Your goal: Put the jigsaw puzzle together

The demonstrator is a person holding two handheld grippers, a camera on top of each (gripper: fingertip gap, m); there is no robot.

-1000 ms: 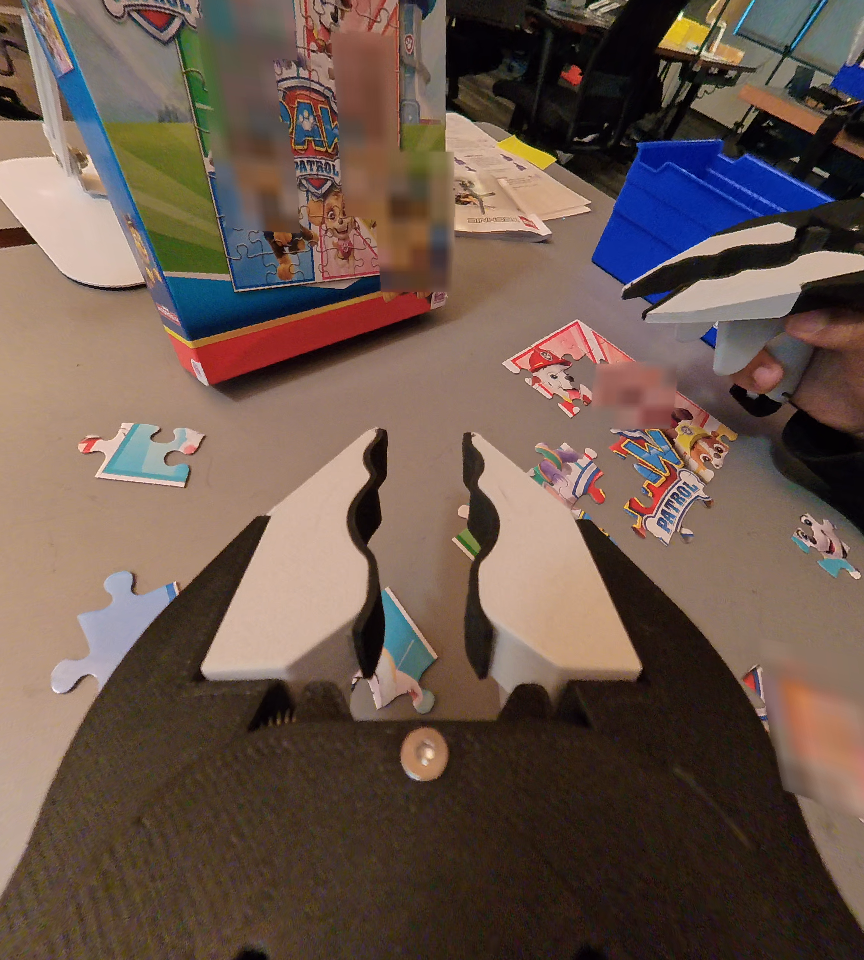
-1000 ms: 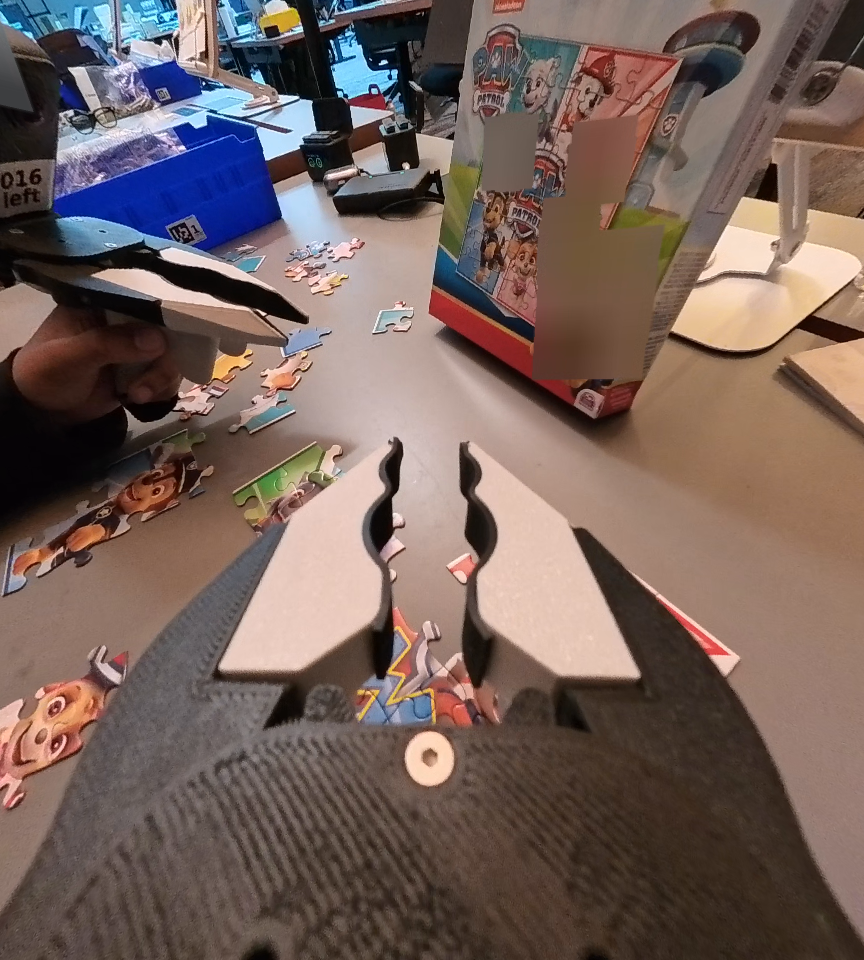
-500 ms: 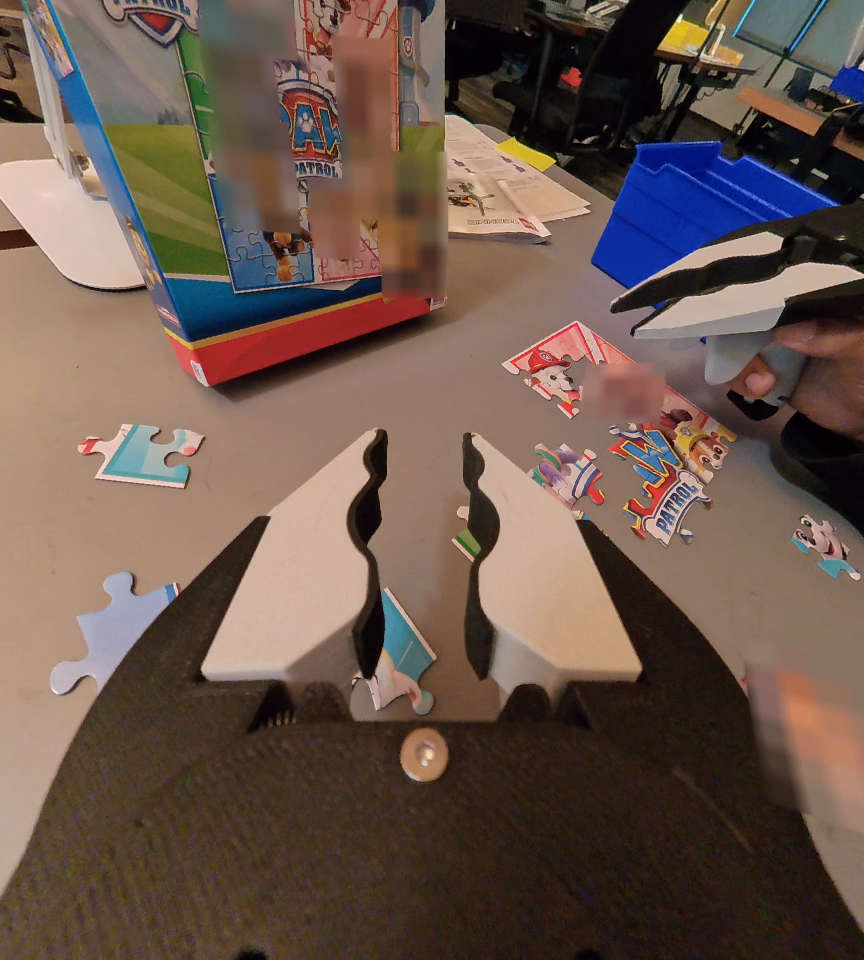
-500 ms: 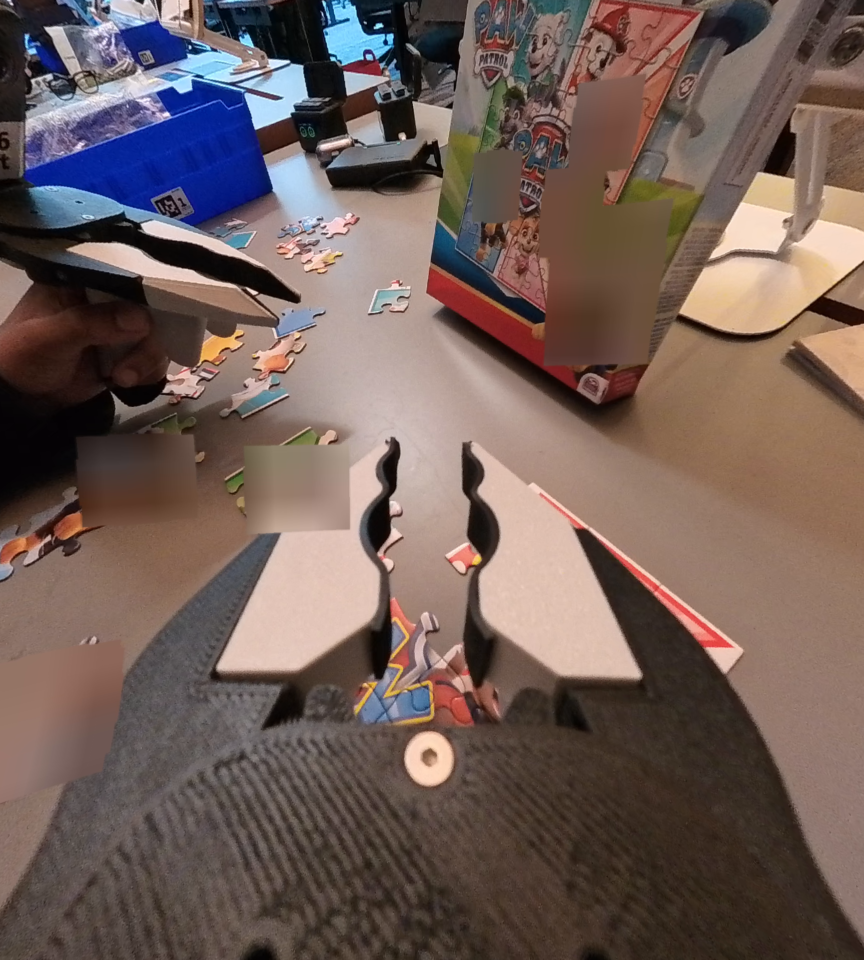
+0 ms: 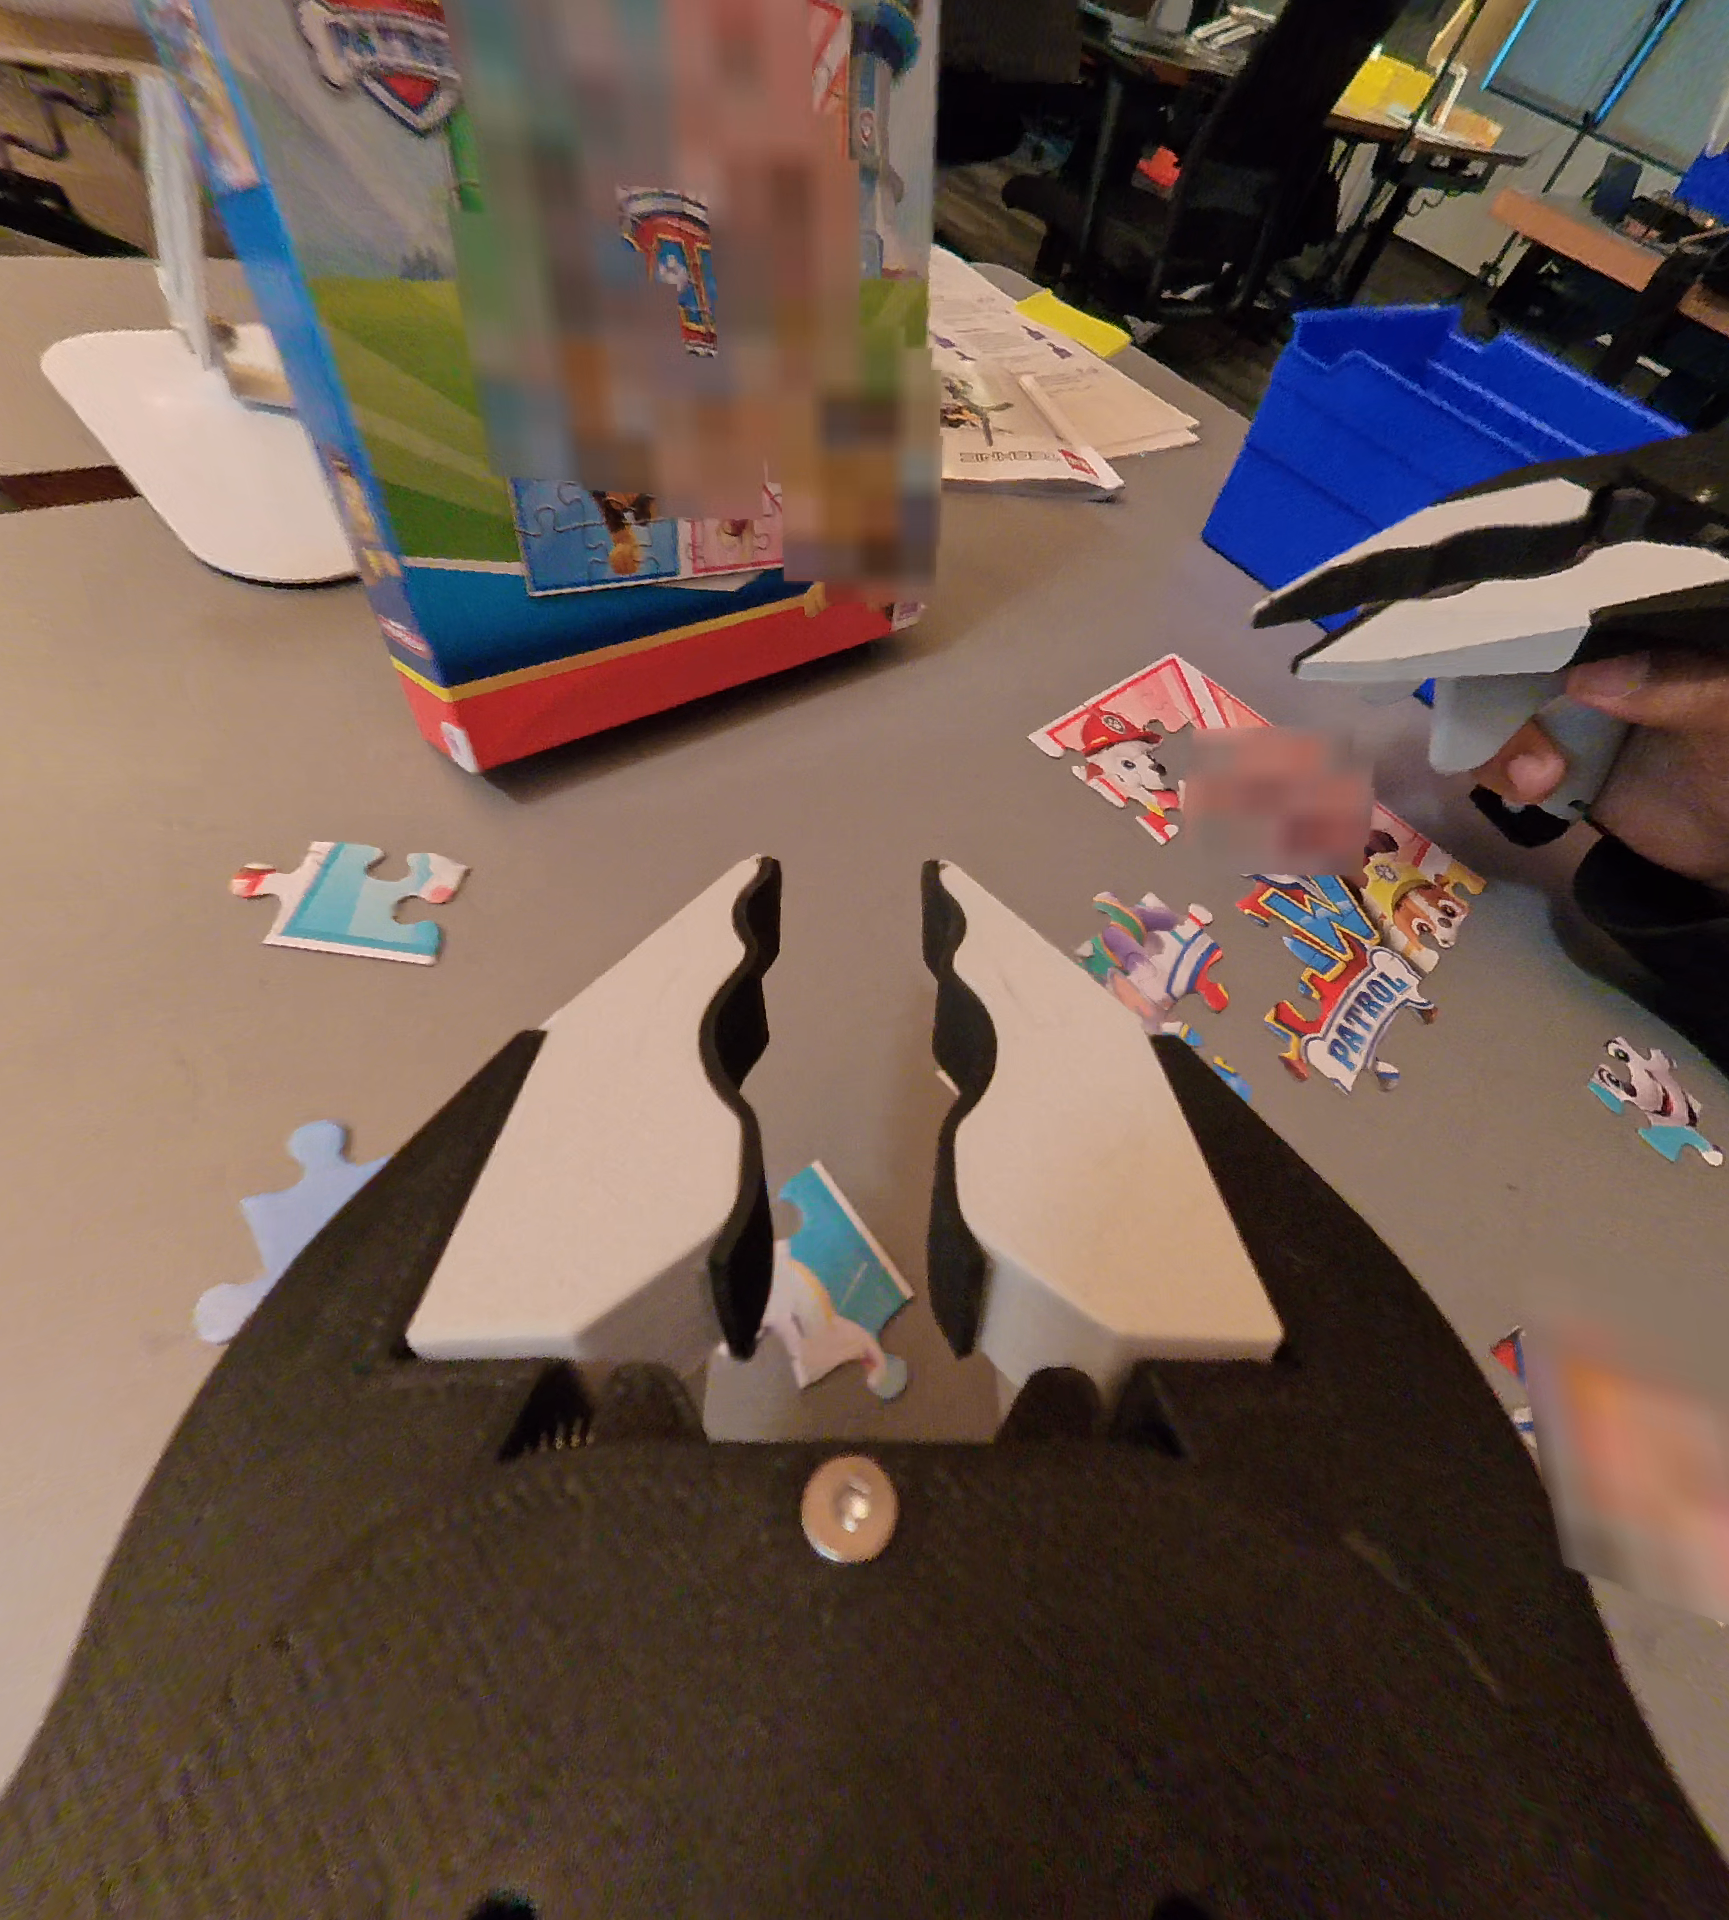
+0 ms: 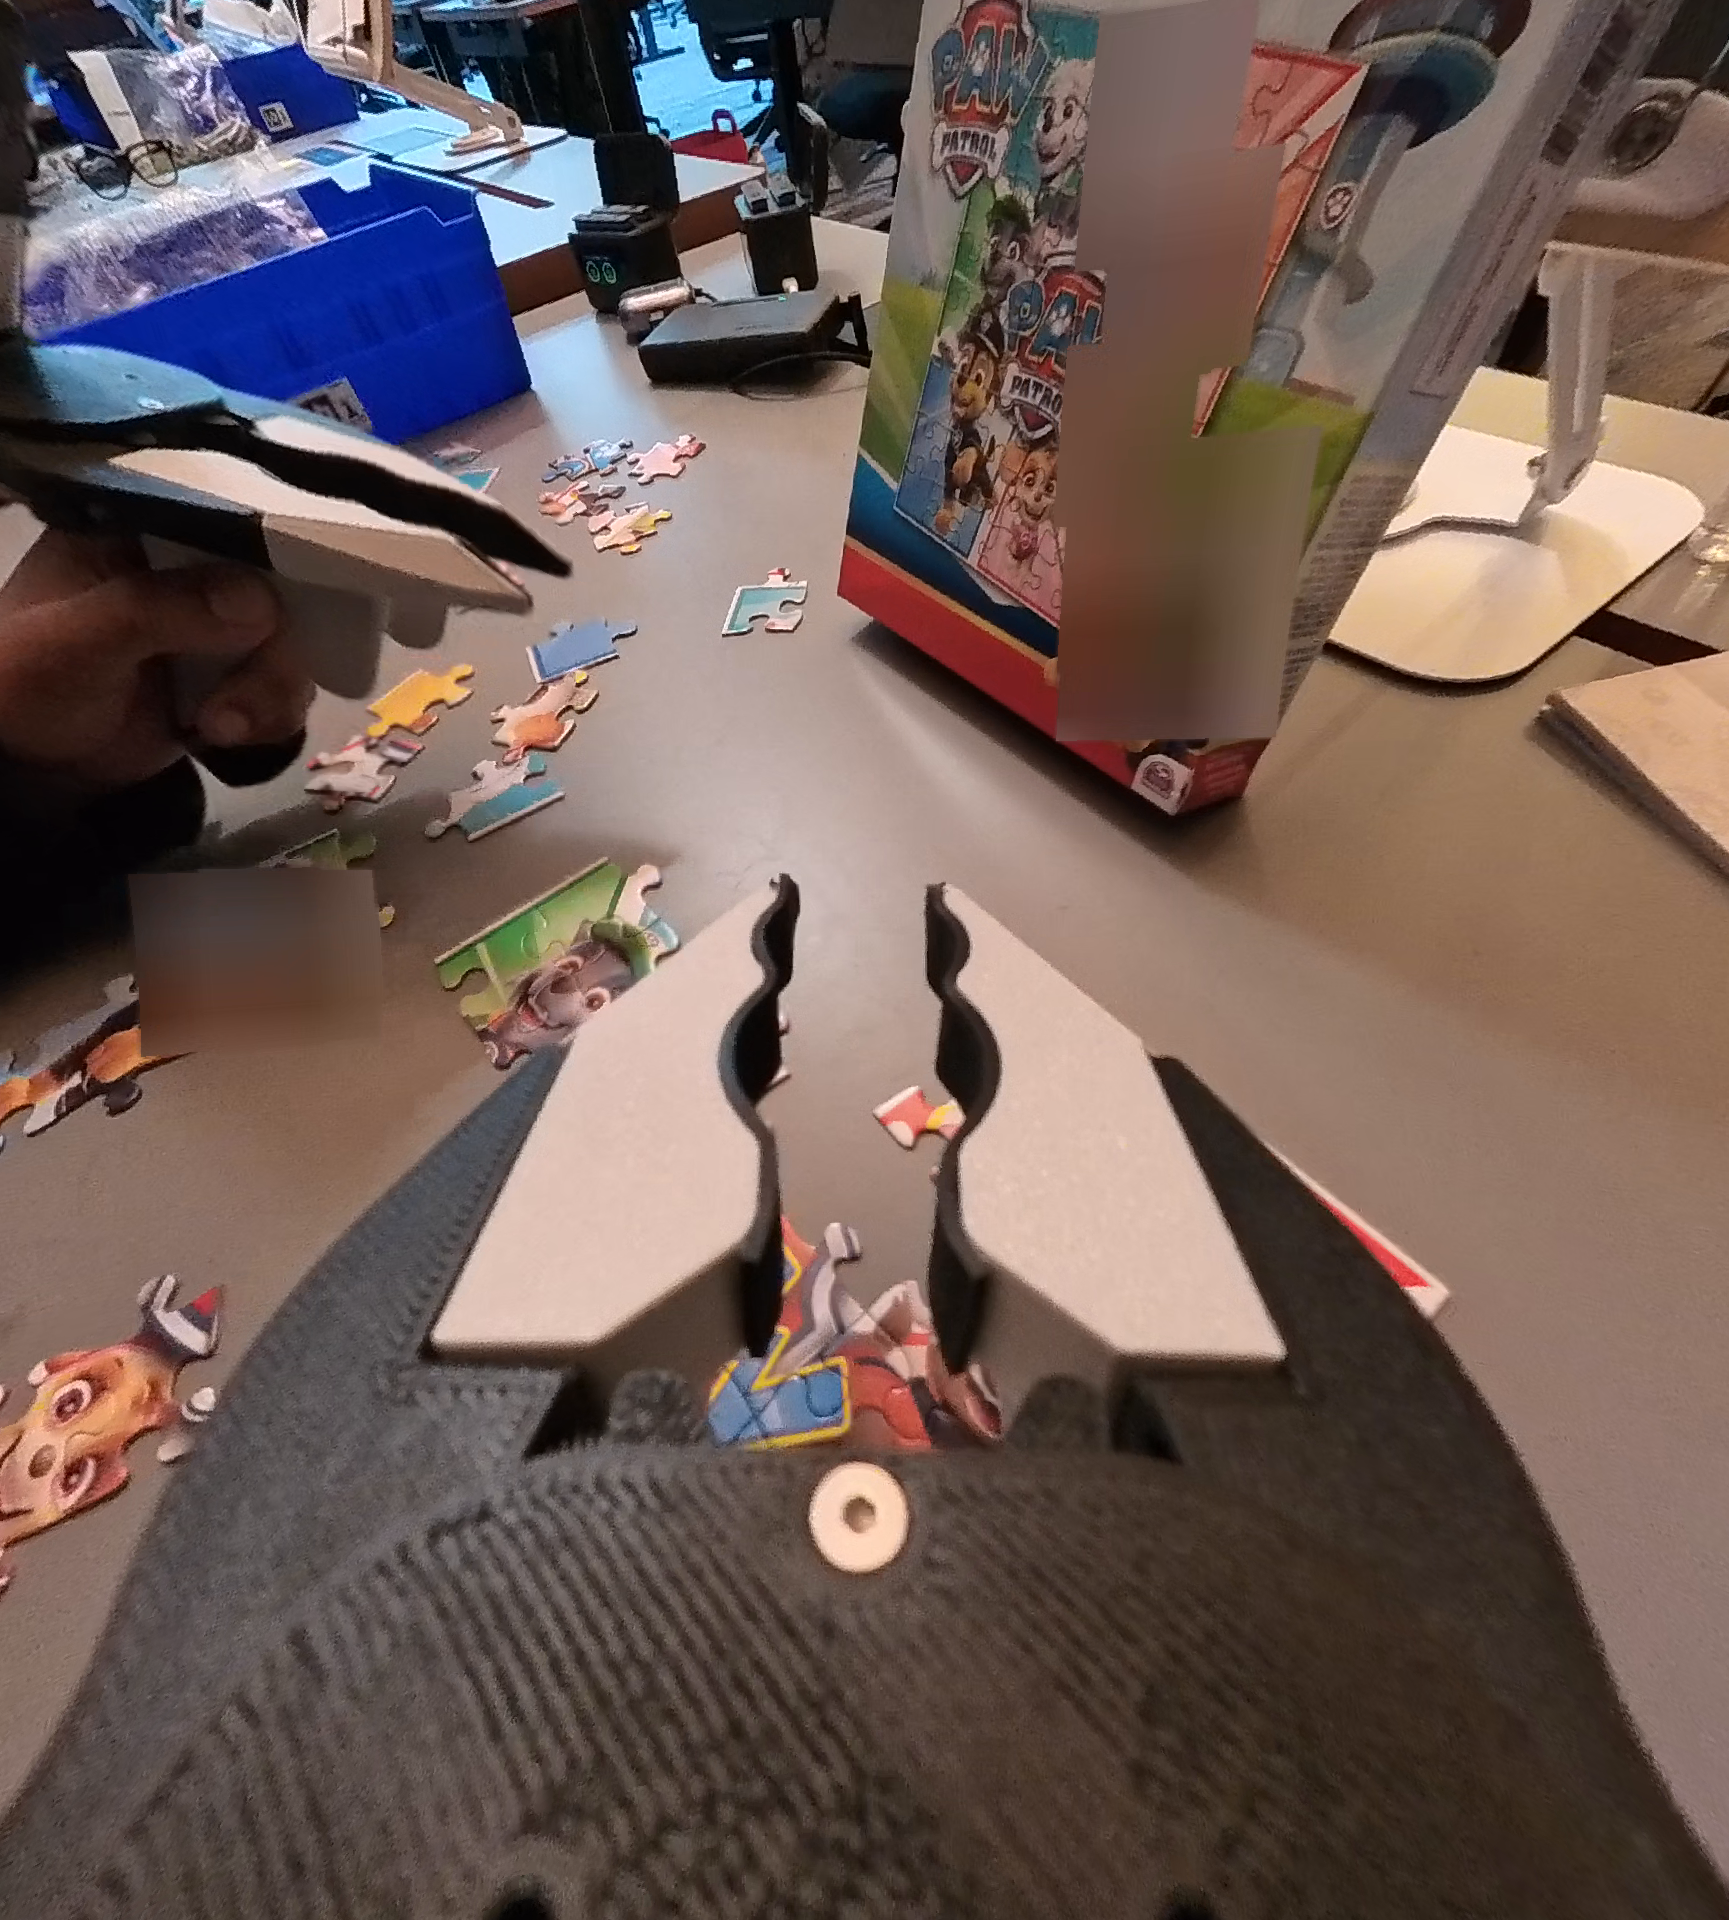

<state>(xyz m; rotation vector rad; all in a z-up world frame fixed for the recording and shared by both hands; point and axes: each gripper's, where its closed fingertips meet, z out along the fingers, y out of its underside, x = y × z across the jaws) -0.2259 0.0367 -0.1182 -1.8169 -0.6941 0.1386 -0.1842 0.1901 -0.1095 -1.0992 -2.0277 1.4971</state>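
Both grippers hover over a grey table [image 5: 60,727] strewn with puzzle pieces. My left gripper [image 5: 849,868] is open and holds nothing. A teal-and-white piece [image 5: 839,1278] lies on the table below its fingers, and another teal piece [image 5: 351,904] lies to the left. My right gripper [image 6: 860,888] is open and holds nothing. A joined cluster of pieces [image 6: 839,1371] lies beneath it, with a green joined patch [image 6: 559,966] to its left. Each gripper shows in the other's view, hand-held above the table: the right gripper [image 5: 1275,634] and the left gripper [image 6: 533,582]. A tall puzzle box [image 5: 631,416] stands ahead.
A blue bin [image 5: 1411,447] sits at the table's far side, near papers [image 5: 1036,405]. A white stand base [image 5: 185,436] is behind the box. Black devices [image 6: 746,322] and a flat board [image 6: 1722,769] lie on the table. Loose pieces [image 6: 527,717] are scattered on it. The tips of one gripper are about 15 centimeters away from the tips of the other. The right gripper is farther from the teal-and-white piece [image 5: 839,1278], some 20 centimeters, than the left, some 9 centimeters. Look for it in the right wrist view [image 6: 497,809] too.
My right gripper has drifted a little to the left over the joined pieces. My left gripper has hardly moved. Both stay open and hold nothing.
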